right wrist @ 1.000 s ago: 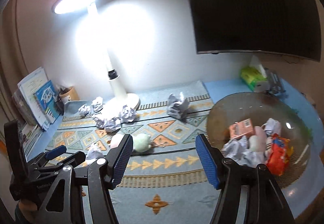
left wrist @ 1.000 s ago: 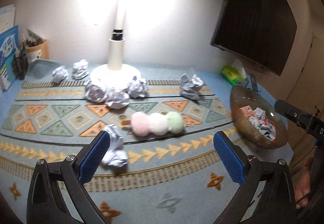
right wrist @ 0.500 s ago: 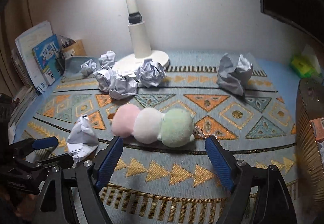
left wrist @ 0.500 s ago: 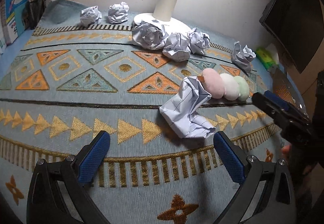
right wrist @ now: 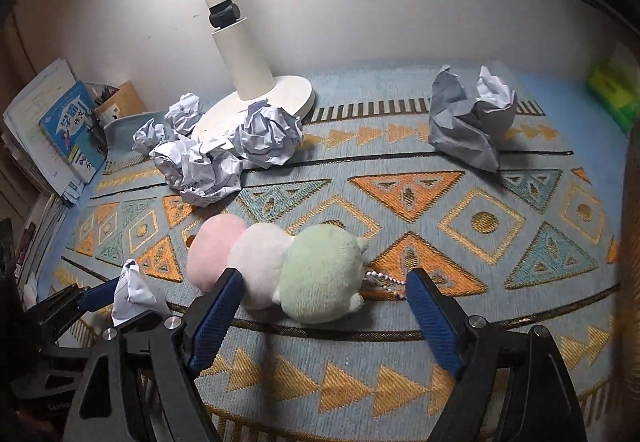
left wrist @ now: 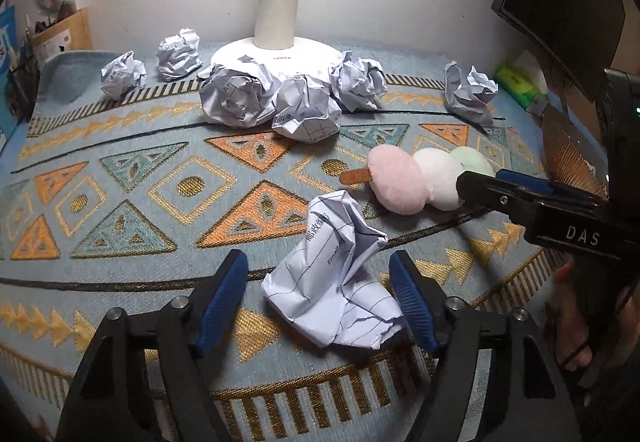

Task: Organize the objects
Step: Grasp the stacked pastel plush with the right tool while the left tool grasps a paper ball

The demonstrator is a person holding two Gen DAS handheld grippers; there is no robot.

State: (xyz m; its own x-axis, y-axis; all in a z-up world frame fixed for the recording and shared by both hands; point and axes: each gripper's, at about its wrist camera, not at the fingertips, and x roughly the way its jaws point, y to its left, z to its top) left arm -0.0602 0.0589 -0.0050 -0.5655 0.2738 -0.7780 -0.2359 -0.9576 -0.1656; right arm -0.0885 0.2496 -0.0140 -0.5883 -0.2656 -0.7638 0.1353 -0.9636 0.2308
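Note:
A crumpled sheet of lined paper point(left wrist: 336, 282) lies on the patterned rug between the open fingers of my left gripper point(left wrist: 320, 298); the blue pads stand on either side of it without touching. It also shows in the right wrist view point(right wrist: 134, 292). A plush dango skewer point(right wrist: 280, 270) with pink, white and green balls lies on the rug. My right gripper point(right wrist: 320, 314) is open around its green end, and its finger crosses the left wrist view point(left wrist: 520, 198).
Several more crumpled paper balls point(left wrist: 236, 98) lie around the white lamp base point(left wrist: 280, 50), and one point(right wrist: 472, 122) sits apart at the right. A brown bowl rim point(left wrist: 568, 154) is at the far right. Books point(right wrist: 64, 134) and a box stand at the left.
Both grippers have dropped low and moved forward. The left one now brackets the crumpled paper and its jaws have narrowed. The right one has closed in on the plush's green end.

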